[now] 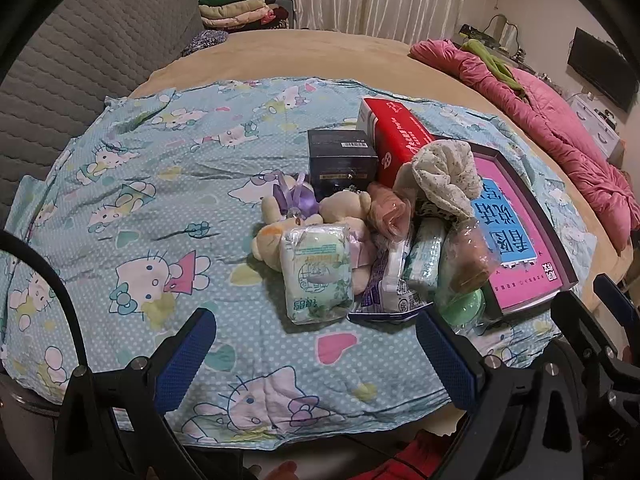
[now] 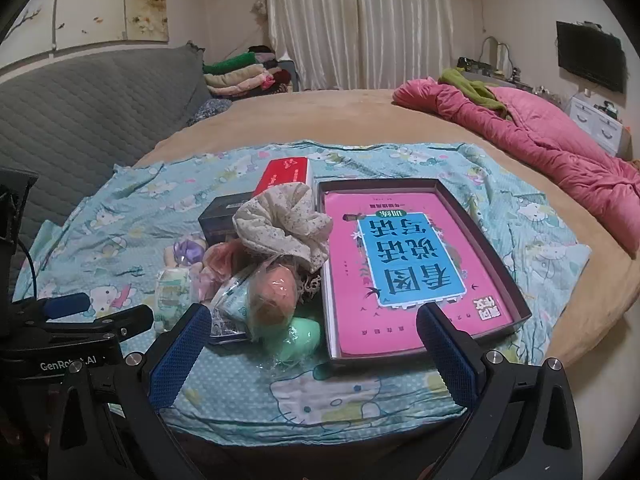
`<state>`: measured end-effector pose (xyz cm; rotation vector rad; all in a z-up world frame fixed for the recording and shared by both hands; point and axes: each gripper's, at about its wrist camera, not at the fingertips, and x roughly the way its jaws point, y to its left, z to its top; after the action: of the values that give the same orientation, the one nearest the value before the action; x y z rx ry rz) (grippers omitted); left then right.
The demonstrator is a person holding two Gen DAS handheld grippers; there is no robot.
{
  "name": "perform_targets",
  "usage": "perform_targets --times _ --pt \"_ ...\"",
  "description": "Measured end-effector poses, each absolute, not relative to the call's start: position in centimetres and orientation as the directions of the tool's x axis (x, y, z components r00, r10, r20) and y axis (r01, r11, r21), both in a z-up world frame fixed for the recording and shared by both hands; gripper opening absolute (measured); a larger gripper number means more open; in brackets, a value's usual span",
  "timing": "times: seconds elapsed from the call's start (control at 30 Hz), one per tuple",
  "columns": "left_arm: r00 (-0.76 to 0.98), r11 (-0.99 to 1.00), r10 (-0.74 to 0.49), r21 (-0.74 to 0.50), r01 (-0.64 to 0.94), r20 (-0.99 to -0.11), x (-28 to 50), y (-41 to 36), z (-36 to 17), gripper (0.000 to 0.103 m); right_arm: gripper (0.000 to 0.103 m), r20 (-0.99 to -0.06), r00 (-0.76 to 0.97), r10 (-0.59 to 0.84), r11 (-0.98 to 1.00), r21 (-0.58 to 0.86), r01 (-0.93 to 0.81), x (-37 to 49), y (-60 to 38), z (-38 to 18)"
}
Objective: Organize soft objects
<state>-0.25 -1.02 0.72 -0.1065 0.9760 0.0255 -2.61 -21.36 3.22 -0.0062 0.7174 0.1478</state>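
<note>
Both my grippers hang spread and empty over the cartoon-cat sheet, short of the heap of soft things.

My left gripper [image 1: 316, 354] sits at the bottom of its frame, jaws wide apart, the green tissue pack [image 1: 316, 276] just above them at centre. My right gripper [image 2: 314, 354] is likewise spread at the bottom of its frame; above it, right of centre, lies the dark shallow box [image 2: 516, 280] holding a pink book [image 2: 404, 256] flat inside. Left of the box the pile crowds together: a green wrapped ball [image 2: 300, 338], a floral cloth [image 2: 286, 224] on top, plush toys [image 1: 340, 212], with a red carton [image 1: 394, 140] and black box [image 1: 342, 158] behind. A pink quilt [image 2: 560, 140] lies upper right.
</note>
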Motion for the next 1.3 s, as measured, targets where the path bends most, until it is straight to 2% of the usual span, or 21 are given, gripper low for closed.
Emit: perform_targets --times 1.3 --pt "0.561 0.994 -0.027 -0.08 -0.07 -0.827 -0.3 -1.02 0.56 0.101 0.103 -0.649 0.747 0.144 0.987 0.045 -0.151 -2.79 -21.19 3.41"
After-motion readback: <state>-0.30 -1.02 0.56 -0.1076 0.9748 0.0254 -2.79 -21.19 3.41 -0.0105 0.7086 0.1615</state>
